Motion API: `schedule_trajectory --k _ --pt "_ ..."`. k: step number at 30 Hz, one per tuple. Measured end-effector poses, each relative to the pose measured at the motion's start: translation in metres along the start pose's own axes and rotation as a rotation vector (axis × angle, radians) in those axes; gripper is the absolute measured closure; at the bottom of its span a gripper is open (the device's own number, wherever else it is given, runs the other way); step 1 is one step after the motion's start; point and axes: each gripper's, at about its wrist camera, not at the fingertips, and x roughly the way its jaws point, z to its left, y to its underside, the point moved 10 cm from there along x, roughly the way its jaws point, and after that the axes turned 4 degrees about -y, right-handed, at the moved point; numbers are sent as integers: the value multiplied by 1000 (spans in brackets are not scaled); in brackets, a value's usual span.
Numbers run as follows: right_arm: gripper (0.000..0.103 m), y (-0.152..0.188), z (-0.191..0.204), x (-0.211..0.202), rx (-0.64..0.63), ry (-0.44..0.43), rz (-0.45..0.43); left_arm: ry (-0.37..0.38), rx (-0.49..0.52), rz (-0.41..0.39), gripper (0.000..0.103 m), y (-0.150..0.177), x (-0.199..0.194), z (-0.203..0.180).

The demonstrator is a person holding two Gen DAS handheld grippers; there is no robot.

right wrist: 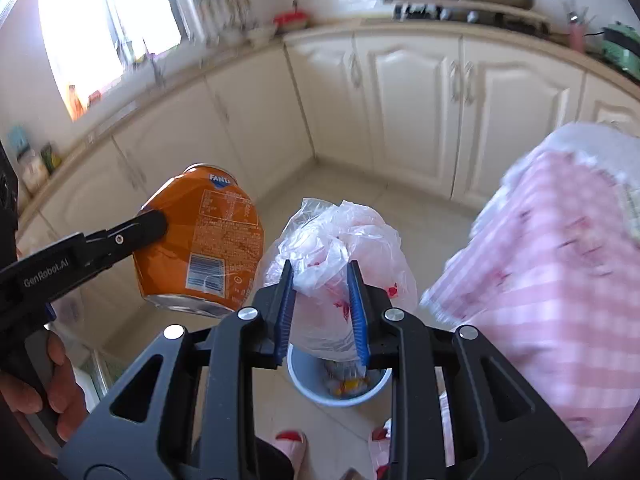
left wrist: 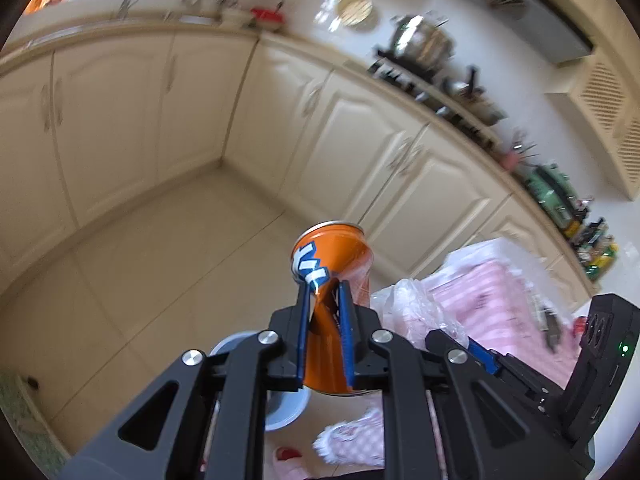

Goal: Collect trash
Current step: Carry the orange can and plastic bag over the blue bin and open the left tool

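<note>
Both wrist views high, angled down at floor; share orange can [left wrist: 332,264] [right wrist: 200,240] – close-up

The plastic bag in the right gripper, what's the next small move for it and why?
Probably open the right gripper and let the plastic bag fall. It is pinched between the fingers and appears to hang right over the small blue bin on the floor, which already holds some trash. The left gripper holds the orange can off to the side.
</note>
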Motion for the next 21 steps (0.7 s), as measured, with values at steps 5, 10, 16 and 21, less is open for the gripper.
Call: schedule_trajectory --k 5,10,16,21 --pt "78 30 -13 64 12 31 128 -43 -30 114 90 30 61 35" --pt "78 64 -43 107 37 72 233 -93 -18 265 90 74 131 57" --pt "78 106 -71 146 79 98 329 -123 -16 423 90 120 198 68" --pt "78 121 -80 164 99 95 370 -116 4 494 89 140 228 65"
